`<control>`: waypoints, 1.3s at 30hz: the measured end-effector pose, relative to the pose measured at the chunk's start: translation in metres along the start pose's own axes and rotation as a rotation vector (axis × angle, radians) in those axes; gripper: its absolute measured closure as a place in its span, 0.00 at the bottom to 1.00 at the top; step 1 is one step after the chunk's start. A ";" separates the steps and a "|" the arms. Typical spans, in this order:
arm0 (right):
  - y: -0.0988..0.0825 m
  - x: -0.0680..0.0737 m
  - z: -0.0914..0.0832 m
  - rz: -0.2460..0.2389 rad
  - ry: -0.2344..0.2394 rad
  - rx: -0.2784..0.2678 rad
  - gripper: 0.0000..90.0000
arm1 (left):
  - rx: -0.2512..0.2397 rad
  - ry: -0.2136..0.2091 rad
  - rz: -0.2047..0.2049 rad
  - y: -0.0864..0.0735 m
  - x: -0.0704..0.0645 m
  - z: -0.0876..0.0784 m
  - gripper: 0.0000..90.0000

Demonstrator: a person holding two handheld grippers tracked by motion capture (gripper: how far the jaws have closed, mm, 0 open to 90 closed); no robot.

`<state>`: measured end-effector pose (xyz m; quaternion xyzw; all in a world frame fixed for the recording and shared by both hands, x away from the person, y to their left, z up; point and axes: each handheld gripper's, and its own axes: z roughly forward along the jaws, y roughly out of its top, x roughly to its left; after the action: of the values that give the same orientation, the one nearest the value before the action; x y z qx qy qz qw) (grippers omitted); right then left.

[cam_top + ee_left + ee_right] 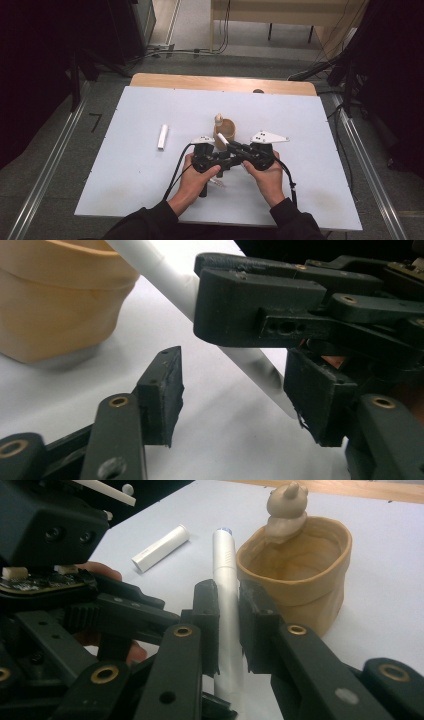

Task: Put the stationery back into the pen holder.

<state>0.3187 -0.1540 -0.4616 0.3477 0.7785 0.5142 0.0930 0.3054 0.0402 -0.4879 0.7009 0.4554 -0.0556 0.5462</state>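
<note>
A white pen [224,555] stands slanted between the pads of my right gripper [229,600], which is shut on its middle. In the high view the pen [223,139] points up and left from the right gripper [235,147], just in front of a tan cup [226,131]. My left gripper [235,375] has its jaws either side of the pen's lower end [260,372]. Its left pad [162,395] stands apart from the pen and the right pad [317,395] is close beside it. The left gripper [220,162] lies just under the right one.
The tan cup [300,580] carries a small bear figure [286,505] on its rim. A white cap or tube [163,136] lies on the white board [300,125] to the left. Both hands sit close together near the board's front.
</note>
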 end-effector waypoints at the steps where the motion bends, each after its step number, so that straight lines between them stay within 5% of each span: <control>1: 0.000 0.000 0.000 0.001 0.001 0.000 0.86 | 0.000 0.000 0.000 0.000 0.000 0.000 0.49; 21: 0.003 0.006 -0.004 0.000 0.035 -0.021 0.85 | -0.014 -0.002 -0.017 0.004 0.005 -0.007 0.85; 30: 0.005 0.007 -0.007 -0.002 0.041 -0.033 0.84 | -0.029 0.003 -0.009 0.004 0.005 -0.009 0.88; 39: 0.008 -0.001 -0.024 0.020 0.029 -0.066 0.66 | -0.058 0.001 -0.018 0.010 0.007 -0.017 0.88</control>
<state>0.3109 -0.1703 -0.4445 0.3450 0.7588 0.5455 0.0880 0.3098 0.0580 -0.4783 0.6806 0.4632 -0.0467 0.5656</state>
